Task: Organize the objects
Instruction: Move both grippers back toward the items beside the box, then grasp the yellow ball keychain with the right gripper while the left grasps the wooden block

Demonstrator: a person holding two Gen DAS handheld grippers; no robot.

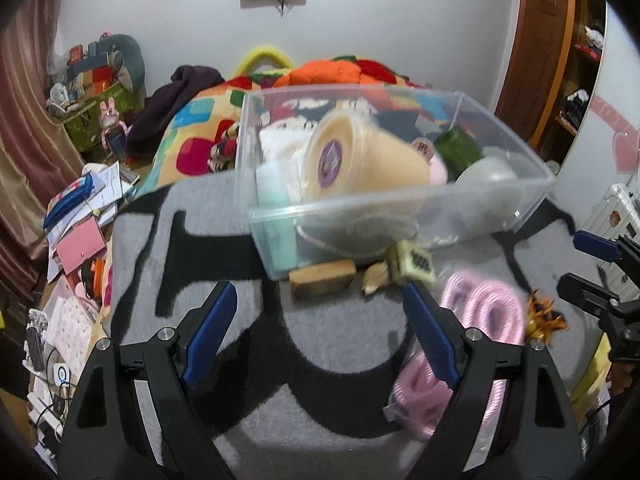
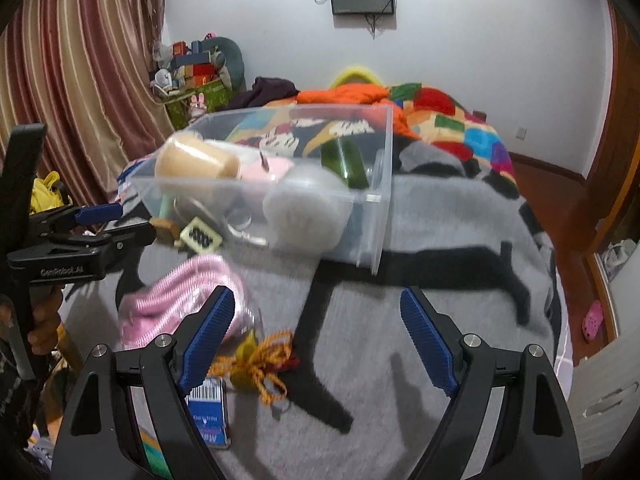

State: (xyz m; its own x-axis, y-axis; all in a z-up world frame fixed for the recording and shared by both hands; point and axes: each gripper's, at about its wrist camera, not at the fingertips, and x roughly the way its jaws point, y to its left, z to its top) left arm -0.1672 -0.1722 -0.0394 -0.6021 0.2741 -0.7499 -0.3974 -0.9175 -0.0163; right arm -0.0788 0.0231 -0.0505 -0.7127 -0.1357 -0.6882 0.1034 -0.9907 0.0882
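Both claws are just hanging spread wide over the grey blanket (image 1: 344, 344), nothing pinched: left gripper (image 1: 320, 332), right gripper (image 2: 316, 334). The clear plastic bin (image 1: 532, 196) is sitting mid-blanket, holding a beige cup (image 1: 360, 160) and a green bottle (image 1: 456, 148). A wooden block (image 1: 320, 280), mahjong tile (image 1: 416, 266), pink coiled cord (image 2: 180, 292) and yellow tassel charm (image 2: 260, 360) are lying loose along the bin's near side.

My left wrist camera looks steeply down over the bed, the clear plastic bin (image 1: 400, 200) close at 12 o'clock. My right wrist camera sits further right, with the bin (image 2: 376, 184) at 11. Both share the pink coiled cable (image 1: 484, 312) (image 2: 180, 296).
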